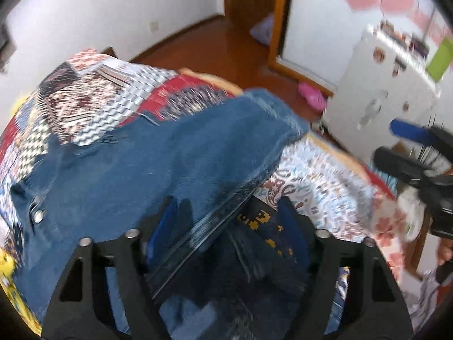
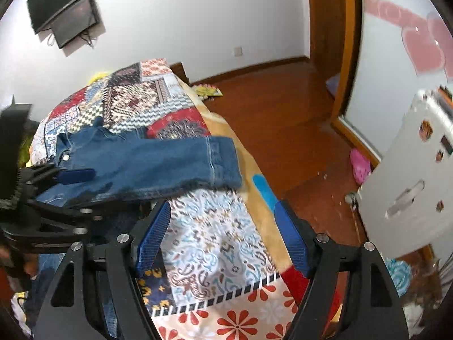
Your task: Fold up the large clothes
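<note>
A blue denim garment (image 1: 158, 164) lies folded across the patchwork bedspread (image 1: 93, 104). It also shows in the right wrist view (image 2: 147, 164), with its cuff end toward the bed's edge. My left gripper (image 1: 226, 226) holds a fold of the denim between its fingers, lifted a little off the bed; it shows in the right wrist view (image 2: 70, 181) at the left. My right gripper (image 2: 223, 235) is open and empty, its blue pads (image 2: 153, 235) wide apart above the bedspread (image 2: 215, 249), just in front of the denim. It shows in the left wrist view (image 1: 410, 147) at the far right.
The bed's edge runs diagonally, with wooden floor (image 2: 283, 119) beyond. A white fridge (image 2: 410, 175) stands at the right, pink slippers (image 2: 359, 165) beside it. A doorway (image 2: 345, 56) is at the back. A wall screen (image 2: 68, 11) hangs upper left.
</note>
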The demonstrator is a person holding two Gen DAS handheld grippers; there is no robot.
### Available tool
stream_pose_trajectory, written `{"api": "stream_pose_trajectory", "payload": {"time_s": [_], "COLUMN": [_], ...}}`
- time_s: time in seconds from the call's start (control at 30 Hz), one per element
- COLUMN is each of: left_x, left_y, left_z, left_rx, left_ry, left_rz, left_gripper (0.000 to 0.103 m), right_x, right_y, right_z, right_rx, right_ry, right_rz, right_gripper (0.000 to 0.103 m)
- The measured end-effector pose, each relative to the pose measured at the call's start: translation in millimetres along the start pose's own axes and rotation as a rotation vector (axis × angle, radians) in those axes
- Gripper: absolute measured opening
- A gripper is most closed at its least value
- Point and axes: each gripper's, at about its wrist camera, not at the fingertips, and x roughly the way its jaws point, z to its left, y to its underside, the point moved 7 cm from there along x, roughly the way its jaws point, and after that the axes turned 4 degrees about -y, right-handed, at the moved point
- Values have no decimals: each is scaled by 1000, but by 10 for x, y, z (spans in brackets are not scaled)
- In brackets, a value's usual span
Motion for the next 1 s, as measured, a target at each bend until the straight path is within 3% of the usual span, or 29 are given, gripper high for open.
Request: {"api": "stream_pose_trajectory", "payload": {"time_s": [0.13, 0.2, 0.27, 0.33, 0.43, 0.7, 0.83, 1.0], "left_x": [286, 282, 237, 178, -42, -967, -1295, -1342], "left_y": [10, -2, -27, -49, -100, -22, 339, 950], "left_z": [-62, -13, 68, 160, 317, 1007, 1493, 1927], "left_rx": [71, 61, 40, 4, -74, -197, -278, -369], "left_ry": [-75, -101, -116, -86, -37, -80, -130, -174], "left_rz": [20, -3, -19, -31, -83, -273, -310, -275], "left_gripper": [63, 50, 25, 12, 10, 10, 10, 10], "right_x": [27, 29, 36, 37, 47, -5, 43, 225], "right_y": [88, 120, 138, 140, 138, 58, 40, 89], "right_z": [-70, -99, -93, -84, -41, 300, 511, 782], "right_rx": [25, 32, 33, 33, 27, -44, -85, -134], "right_ry": [-16, -23, -26, -32, -44, -86, -109, -149], "right_rz": [21, 27, 35, 41, 48, 35, 43, 88], "right_gripper": [73, 73, 73, 73, 73, 73, 73, 73]}}
